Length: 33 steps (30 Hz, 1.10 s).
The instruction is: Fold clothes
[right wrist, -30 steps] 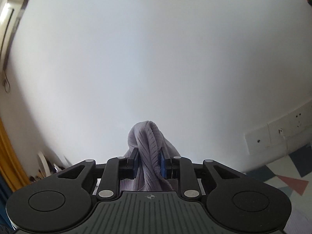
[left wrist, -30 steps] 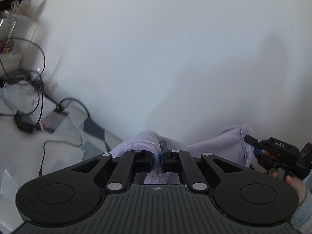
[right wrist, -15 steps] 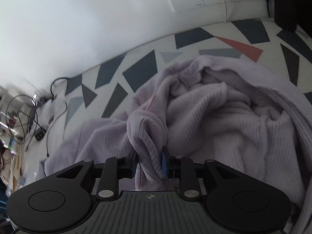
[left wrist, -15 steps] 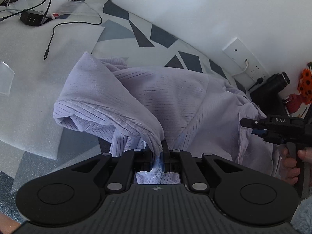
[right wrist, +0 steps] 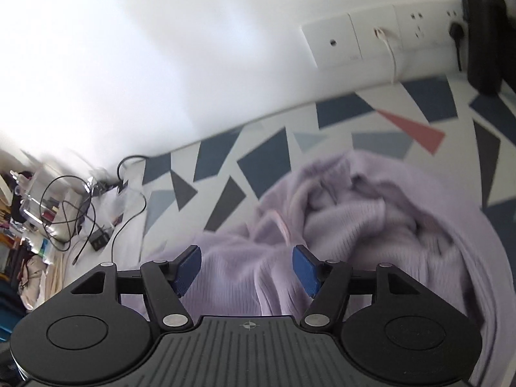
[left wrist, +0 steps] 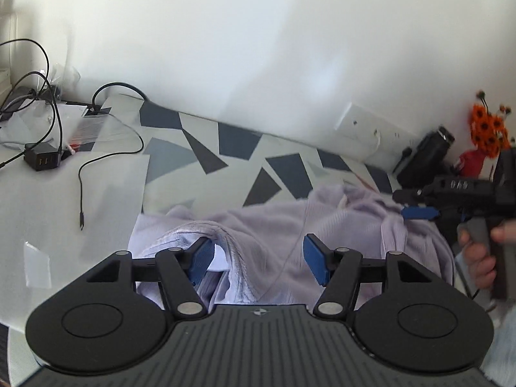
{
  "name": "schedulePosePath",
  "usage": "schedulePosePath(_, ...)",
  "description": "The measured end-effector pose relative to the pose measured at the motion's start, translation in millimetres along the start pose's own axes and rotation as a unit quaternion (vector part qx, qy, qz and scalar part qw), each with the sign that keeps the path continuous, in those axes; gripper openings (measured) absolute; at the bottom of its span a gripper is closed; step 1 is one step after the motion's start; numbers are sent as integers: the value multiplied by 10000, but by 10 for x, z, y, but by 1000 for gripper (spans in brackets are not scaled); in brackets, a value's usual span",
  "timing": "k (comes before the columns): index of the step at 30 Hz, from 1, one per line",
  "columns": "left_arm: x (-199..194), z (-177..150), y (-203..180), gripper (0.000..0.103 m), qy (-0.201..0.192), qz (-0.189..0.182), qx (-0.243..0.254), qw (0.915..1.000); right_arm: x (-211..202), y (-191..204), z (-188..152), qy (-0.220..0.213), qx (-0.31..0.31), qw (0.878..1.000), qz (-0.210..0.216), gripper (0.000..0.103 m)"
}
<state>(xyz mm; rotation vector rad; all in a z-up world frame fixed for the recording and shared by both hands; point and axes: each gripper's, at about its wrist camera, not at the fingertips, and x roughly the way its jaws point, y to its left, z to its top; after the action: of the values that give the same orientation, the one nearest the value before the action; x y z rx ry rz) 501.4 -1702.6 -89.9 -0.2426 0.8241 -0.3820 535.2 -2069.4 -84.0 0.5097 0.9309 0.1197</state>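
A lilac ribbed knit garment point(left wrist: 267, 225) lies rumpled on a surface with grey, blue and white triangles point(left wrist: 206, 151). My left gripper point(left wrist: 258, 259) is open just above its near edge, with a fold of the cloth lying between the blue pads, not gripped. My right gripper point(right wrist: 246, 267) is open over the garment point(right wrist: 354, 225), its pads apart and empty. The right gripper also shows in the left wrist view point(left wrist: 419, 206), open at the garment's right side, held by a hand.
A black charger with cables point(left wrist: 42, 159) and clear plastic sheets lie at the left. Wall sockets point(right wrist: 354, 38) run along the white wall. A black device point(left wrist: 425, 158) and orange flowers point(left wrist: 487, 125) stand at the right. A red triangle point(right wrist: 416, 130) marks the surface.
Both grippers have let go of the garment and opened. The garment, held up high a second ago, now lies dropped on the patterned surface.
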Motion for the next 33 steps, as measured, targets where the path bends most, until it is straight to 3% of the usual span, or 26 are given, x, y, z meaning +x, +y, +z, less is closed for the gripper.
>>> schedulePosePath(3, 173, 153, -105, 62, -46, 144, 81, 9999, 263, 78, 123, -193, -229, 9993, -213, 59)
schedulePosePath(6, 232, 204, -262, 62, -34, -46, 226, 9997, 680, 51, 192, 153, -277, 9981, -536, 58)
schedulePosePath(7, 235, 195, -306, 62, -29, -103, 312, 9995, 809, 28, 189, 313, -282, 9971, -637, 53)
schedulePosePath(9, 238, 127, -362, 62, -5, -52, 575, 9983, 951, -66, 88, 653, -164, 9952, -710, 31)
schedulePosePath(10, 245, 76, -354, 52, 40, 14, 663, 9978, 958, -110, 32, 724, -101, 9952, -650, 12)
schedulePosePath(11, 265, 14, -315, 24, 161, 35, 693, 9975, 851, -152, -25, 574, -93, 9972, -464, 7)
schedulePosePath(12, 288, -55, -271, 14, 299, 48, 695, 9971, 744, -194, -83, 424, -86, 9987, -278, 7)
schedulePosePath(15, 416, -367, -63, 13, 982, 70, 333, 9946, 345, -372, -262, -106, 138, 9998, 32, 7)
schedulePosePath(18, 502, -639, 117, 13, 1578, 165, -72, 9873, 231, -498, -488, 300, 182, 9993, -90, 7)
schedulePosePath(21, 413, -622, 181, 26, 1575, 117, -301, 9870, 249, -550, -702, 741, 40, 9967, -334, 7)
schedulePosePath(23, 284, -507, 154, 65, 1377, 306, -221, 9898, 253, -574, -748, 773, 178, 9963, -335, 7)
schedulePosePath(29, -228, -233, 181, 68, 571, 384, -60, 9976, 300, -514, -783, 850, 125, 9957, -342, 8)
schedulePosePath(33, -242, 6, 183, 68, 253, 497, 46, 9984, 340, -503, -827, 884, 170, 9953, -362, 10)
